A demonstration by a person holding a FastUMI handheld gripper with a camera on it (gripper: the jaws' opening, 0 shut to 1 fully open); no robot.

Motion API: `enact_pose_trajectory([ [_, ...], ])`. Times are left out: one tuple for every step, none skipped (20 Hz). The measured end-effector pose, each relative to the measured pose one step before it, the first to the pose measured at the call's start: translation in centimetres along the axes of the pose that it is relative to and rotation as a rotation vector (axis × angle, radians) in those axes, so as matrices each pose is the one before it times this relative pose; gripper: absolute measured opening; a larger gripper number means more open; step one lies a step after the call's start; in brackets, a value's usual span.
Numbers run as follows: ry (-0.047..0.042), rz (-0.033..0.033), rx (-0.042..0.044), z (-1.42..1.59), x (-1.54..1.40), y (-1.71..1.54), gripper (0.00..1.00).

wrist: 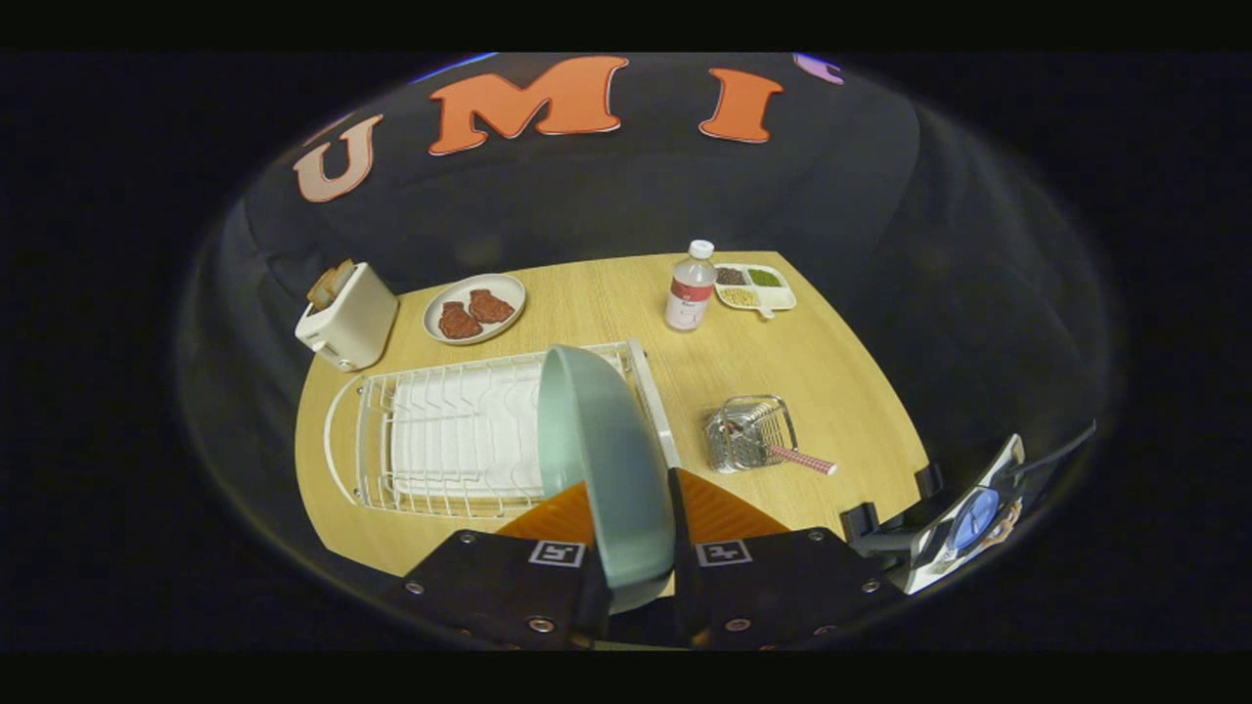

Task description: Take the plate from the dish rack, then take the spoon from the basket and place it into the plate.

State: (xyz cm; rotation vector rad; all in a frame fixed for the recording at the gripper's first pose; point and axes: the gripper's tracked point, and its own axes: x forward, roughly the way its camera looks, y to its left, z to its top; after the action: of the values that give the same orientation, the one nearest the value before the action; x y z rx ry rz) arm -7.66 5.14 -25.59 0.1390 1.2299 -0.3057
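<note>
My gripper (636, 557) is shut on the pale green plate (602, 460), which stands on edge between the two fingers and rises above the right end of the white wire dish rack (440, 440). The rack lies on the wooden table (831, 372), just ahead and left of the fingers. To the right of the rack stands a small wire basket (748, 430). A spoon with a red checked handle (802, 460) sticks out of the basket toward the right.
Beyond the rack are a white toaster (349, 318) with bread, a plate with two brown patties (474, 308), a clear bottle (691, 288) and a divided dish of grains (753, 288). A device on a clamp (963, 523) sits at the table's near right corner.
</note>
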Motion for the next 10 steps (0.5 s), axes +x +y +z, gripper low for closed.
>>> enact_pose_trajectory([
  [0.01838, 0.02269, 0.01346, -1.003, -0.096, -0.381, 0.27],
  [0.02150, 0.02152, 0.02186, -1.013, 0.011, -0.404, 0.27],
  [0.02163, 0.02534, 0.01911, -1.036, 0.069, -0.468, 0.27],
  [0.02077, 0.02246, 0.01858, -0.955, 0.095, -0.405, 0.27],
  [0.01340, 0.02123, 0.00733, -0.751, 0.132, -0.423, 0.27],
  [0.01187, 0.01182, 0.00537, -0.903, 0.025, -0.600, 0.27],
  [0.00684, 0.01655, -0.01065, -0.677, -0.023, -0.290, 0.27],
  [0.00491, 0.01866, -0.01015, -0.685, 0.024, -0.213, 0.27],
  [0.00862, 0.02181, -0.00799, -0.820, 0.008, -0.143, 0.27],
  [0.01036, 0.02199, 0.00054, -0.629, 0.128, -0.134, 0.27],
])
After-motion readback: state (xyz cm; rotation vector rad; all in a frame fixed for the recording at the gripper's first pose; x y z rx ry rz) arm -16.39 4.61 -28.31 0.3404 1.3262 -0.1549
